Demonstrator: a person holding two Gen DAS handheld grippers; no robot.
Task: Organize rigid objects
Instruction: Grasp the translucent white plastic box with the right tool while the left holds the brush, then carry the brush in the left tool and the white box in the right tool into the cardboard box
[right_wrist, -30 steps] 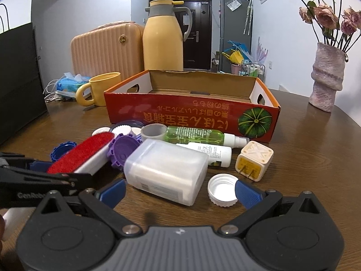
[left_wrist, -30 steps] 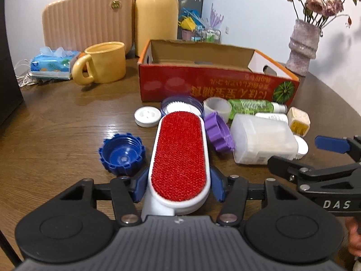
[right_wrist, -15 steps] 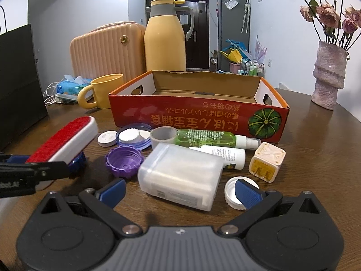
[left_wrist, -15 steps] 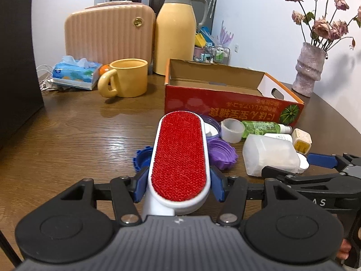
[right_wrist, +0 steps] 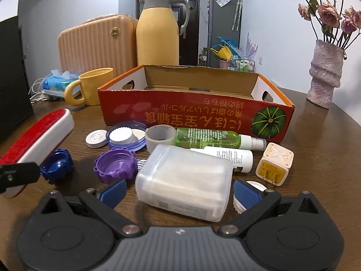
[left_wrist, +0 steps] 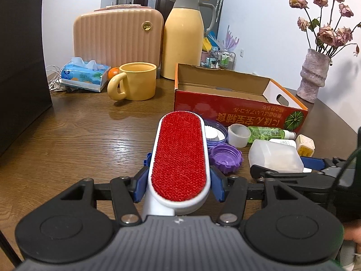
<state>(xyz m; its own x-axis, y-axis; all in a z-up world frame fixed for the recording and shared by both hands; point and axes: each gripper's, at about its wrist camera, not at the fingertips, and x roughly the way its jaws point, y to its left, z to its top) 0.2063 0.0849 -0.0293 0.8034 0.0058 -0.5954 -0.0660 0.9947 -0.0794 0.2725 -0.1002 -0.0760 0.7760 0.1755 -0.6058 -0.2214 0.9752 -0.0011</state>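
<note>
My left gripper (left_wrist: 179, 186) is shut on a white lint brush (left_wrist: 179, 153) with a red face, held above the wooden table (left_wrist: 90, 140). The brush (right_wrist: 38, 135) also shows at the left of the right wrist view. My right gripper (right_wrist: 180, 193) is open, its blue pads on either side of a translucent plastic container (right_wrist: 185, 180) lying on the table, without pressing it. Behind stands an open red cardboard box (right_wrist: 196, 113), empty inside. In front of the box lie a purple cap (right_wrist: 116, 166), a blue cap (right_wrist: 56, 164), a green spray bottle (right_wrist: 209, 139) and a plug cube (right_wrist: 274, 167).
A tape roll (right_wrist: 160, 137), a white tube (right_wrist: 227, 158), a blue lid (right_wrist: 126, 135) and white caps (right_wrist: 96, 138) crowd the box front. A yellow mug (left_wrist: 135, 81), thermos (left_wrist: 182, 36), ribbed case (left_wrist: 117, 38) and tissue pack (left_wrist: 83, 74) stand behind; a vase (left_wrist: 313, 74) at right, a black bag (left_wrist: 22, 63) at left.
The left gripper has lifted the brush off the table, uncovering the caps beneath. The right gripper has come forward, so the container now lies between its pads.
</note>
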